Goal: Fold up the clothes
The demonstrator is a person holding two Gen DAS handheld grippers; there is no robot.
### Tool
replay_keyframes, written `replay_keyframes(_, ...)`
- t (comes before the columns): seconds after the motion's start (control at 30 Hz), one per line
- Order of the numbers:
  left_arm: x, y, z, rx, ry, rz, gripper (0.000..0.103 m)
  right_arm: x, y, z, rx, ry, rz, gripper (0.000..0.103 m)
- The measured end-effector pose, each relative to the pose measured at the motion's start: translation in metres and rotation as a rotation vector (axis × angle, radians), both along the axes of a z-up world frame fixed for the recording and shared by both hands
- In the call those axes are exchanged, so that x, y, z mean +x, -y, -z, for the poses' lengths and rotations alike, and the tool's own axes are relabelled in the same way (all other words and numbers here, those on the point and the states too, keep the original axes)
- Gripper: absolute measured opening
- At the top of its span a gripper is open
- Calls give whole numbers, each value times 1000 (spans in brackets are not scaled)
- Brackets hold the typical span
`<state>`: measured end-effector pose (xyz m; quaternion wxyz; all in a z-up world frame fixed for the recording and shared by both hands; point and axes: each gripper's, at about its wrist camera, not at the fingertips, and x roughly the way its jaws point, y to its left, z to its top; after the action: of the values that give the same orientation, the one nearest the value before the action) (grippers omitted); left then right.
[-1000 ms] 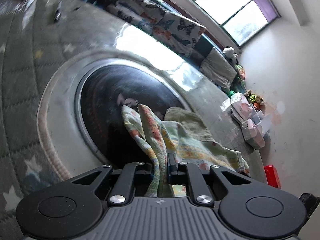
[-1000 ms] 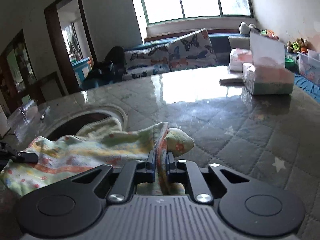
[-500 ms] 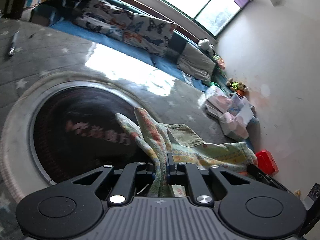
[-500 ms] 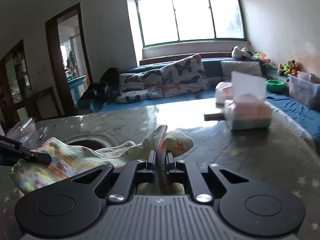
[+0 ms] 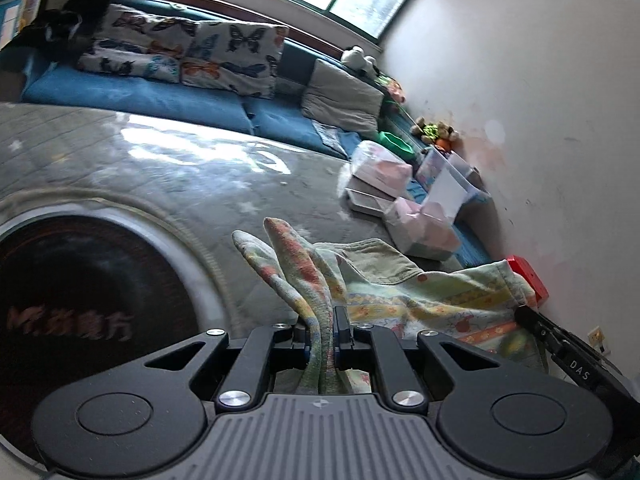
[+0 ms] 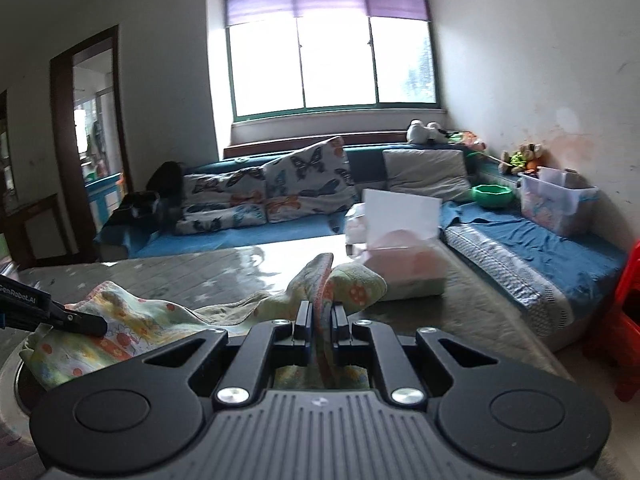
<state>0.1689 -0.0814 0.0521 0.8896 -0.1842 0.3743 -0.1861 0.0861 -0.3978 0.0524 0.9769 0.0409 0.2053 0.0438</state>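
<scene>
Both grippers are higher now vs a sec ago, and the garment [image 5: 420, 300] hangs off the table [image 5: 200, 168], ready to carry over for a fold. Left gripper [image 5: 320, 334] is clenched on one bunched end, right gripper [image 6: 320, 326] on the other. The cloth's long axis runs btw them, sagging in the middle, ends poking fwd past the jaws.
</scene>
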Motion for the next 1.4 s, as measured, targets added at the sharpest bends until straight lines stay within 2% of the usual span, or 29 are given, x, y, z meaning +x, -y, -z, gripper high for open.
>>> replay_keyframes(0.23,20,35,2,18,-5,48,10,8,29,3,-12,1,62,8)
replay_keyframes(0.43,29,55,13,44,-29,72,10,14,47,17,-23,-37,108,8)
replay_keyframes(1.0,33,71,50,95,-128,110,11,17,68,58,-26,-141,168,8)
replay_keyframes(1.27,31,67,56,135,-132,94,24,30,71,86,-31,-231,198,10)
replay_keyframes(1.33,32,63,57,151,-132,77,32,33,72,91,-29,-249,203,15)
replay_keyframes(1.4,32,59,58,168,-126,63,35,33,73,92,-33,-255,212,22)
